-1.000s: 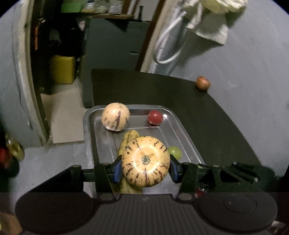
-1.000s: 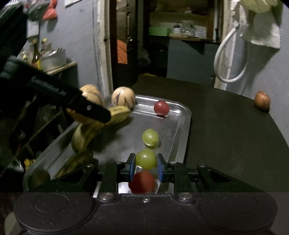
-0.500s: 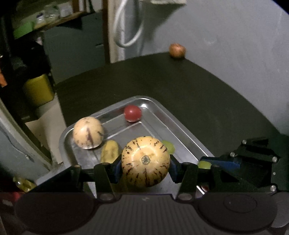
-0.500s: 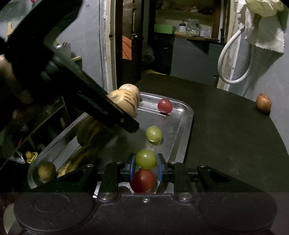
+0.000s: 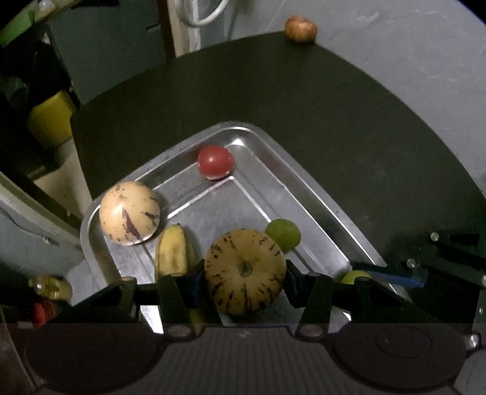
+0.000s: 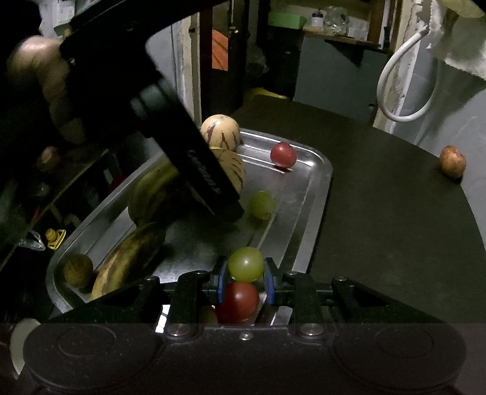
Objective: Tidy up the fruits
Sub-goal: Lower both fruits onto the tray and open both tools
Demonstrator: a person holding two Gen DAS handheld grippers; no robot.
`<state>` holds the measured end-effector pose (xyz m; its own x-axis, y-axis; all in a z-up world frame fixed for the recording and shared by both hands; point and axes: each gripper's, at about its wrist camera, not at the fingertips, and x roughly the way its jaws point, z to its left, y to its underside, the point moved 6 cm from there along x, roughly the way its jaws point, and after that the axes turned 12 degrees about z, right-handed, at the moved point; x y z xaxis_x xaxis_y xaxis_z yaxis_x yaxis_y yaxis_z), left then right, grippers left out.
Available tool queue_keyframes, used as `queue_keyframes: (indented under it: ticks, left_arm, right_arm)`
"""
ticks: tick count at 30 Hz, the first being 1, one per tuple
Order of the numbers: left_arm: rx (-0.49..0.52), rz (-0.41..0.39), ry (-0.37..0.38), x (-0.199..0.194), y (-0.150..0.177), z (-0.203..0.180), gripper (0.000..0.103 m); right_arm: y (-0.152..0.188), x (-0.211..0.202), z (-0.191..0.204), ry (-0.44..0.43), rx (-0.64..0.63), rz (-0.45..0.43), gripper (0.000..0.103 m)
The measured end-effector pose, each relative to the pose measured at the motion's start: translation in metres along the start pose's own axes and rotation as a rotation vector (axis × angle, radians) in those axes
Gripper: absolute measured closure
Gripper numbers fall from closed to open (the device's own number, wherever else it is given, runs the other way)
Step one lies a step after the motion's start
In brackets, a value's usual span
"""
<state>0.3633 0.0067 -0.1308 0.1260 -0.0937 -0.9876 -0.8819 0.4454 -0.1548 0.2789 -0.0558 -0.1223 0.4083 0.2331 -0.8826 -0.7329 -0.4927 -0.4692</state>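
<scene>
Left gripper [image 5: 245, 273] pinching a striped yellow melon [image 5: 244, 272] between its blue pads, above the steel tray [image 5: 303, 194]. Right gripper [image 6: 245, 281] clamped on a green grape [image 6: 245, 263] at the tray's near edge, directly above a red tomato [image 6: 237, 302]. Resting in the tray: second striped melon [image 5: 129, 213], bananas [image 5: 171, 253], another green grape [image 5: 283, 234], another red tomato [image 5: 215, 162]. Well apart, on the dark table [image 5: 334, 106]: brown fruit [image 5: 300, 29].

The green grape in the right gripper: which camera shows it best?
The right wrist view: the green grape sits whole and centred between the right gripper's blue pads. The left wrist view shows only a sliver of it, behind that gripper's own frame.
</scene>
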Motion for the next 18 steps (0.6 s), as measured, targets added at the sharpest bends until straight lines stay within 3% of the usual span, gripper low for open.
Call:
queue_keyframes:
  ticks: [10, 18]
  left_arm:
    - [-0.019, 0.074, -0.007, 0.004, -0.007, 0.004, 0.048]
    - [-0.072, 0.039, 0.026, -0.012, -0.005, 0.009, 0.042]
  right_arm:
    - [0.003, 0.000, 0.005, -0.005, -0.006, 0.028, 0.073]
    - [0.008, -0.017, 0.004, 0.017, 0.047, 0.003, 0.060]
